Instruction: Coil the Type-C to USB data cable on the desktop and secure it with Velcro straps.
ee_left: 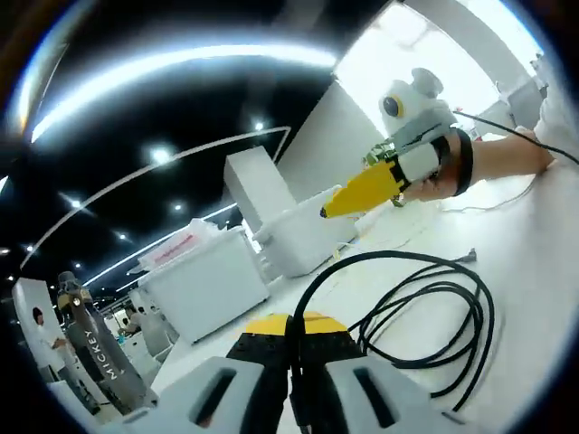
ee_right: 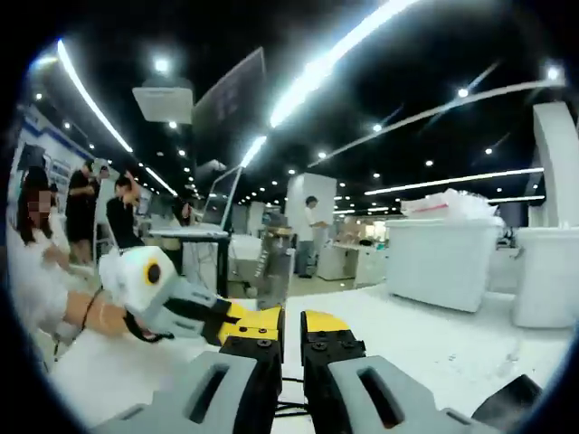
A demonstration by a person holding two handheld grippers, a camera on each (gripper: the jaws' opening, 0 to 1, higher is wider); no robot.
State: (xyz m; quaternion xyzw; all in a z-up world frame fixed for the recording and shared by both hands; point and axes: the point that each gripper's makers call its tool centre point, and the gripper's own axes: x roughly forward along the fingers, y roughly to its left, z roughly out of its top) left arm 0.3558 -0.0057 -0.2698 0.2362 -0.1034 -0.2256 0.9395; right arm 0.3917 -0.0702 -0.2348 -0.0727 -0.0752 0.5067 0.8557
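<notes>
**Cable pinched as coil takes shape**

The left gripper (ee_left: pixel 291 362) clamps the black data cable (ee_left: pixel 434 307), its loops lying on the white counter (ee_left: pixel 534 298). The right gripper (ee_right: pixel 291 348) sits nearly closed, holding nothing visible. White bins (ee_left: pixel 204 285) stand beyond, contents unclear.

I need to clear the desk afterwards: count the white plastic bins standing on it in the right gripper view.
2. One lidded bin stands right of centre, with white stuff piled on its lid; a second bin stands at the right edge, partly cut off. More may be hidden beyond the edge.
</notes>
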